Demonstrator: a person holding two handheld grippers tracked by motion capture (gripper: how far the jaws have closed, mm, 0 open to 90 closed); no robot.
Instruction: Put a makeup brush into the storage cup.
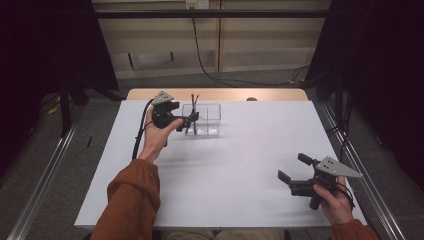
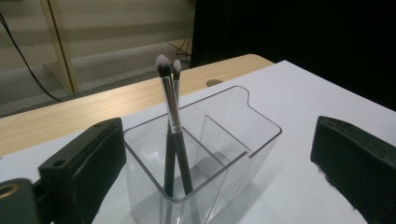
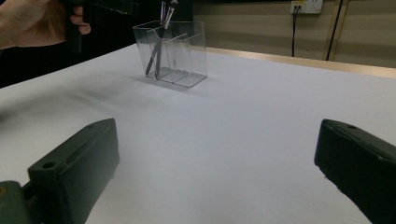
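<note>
Where clear walls blur: brush handles (image 2: 176, 154).

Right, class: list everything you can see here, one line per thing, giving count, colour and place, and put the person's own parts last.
Table: one, white top with a wooden far edge, middle of the room.
Organiser: one, clear plastic, with compartments, far left part of the table.
Makeup brushes: two, dark handles with pale tips, standing tilted together in the organiser's end compartment nearest the left gripper.
Wall socket: one, pale, on the far wall, cable hanging from it.
Left gripper: one, black, fingers open either side of the organiser's near corner, holding nothing.
Right gripper: one, black with a grey plate, open above the near right of the table.
Sleeves: rust-orange, bottom edge.
</note>
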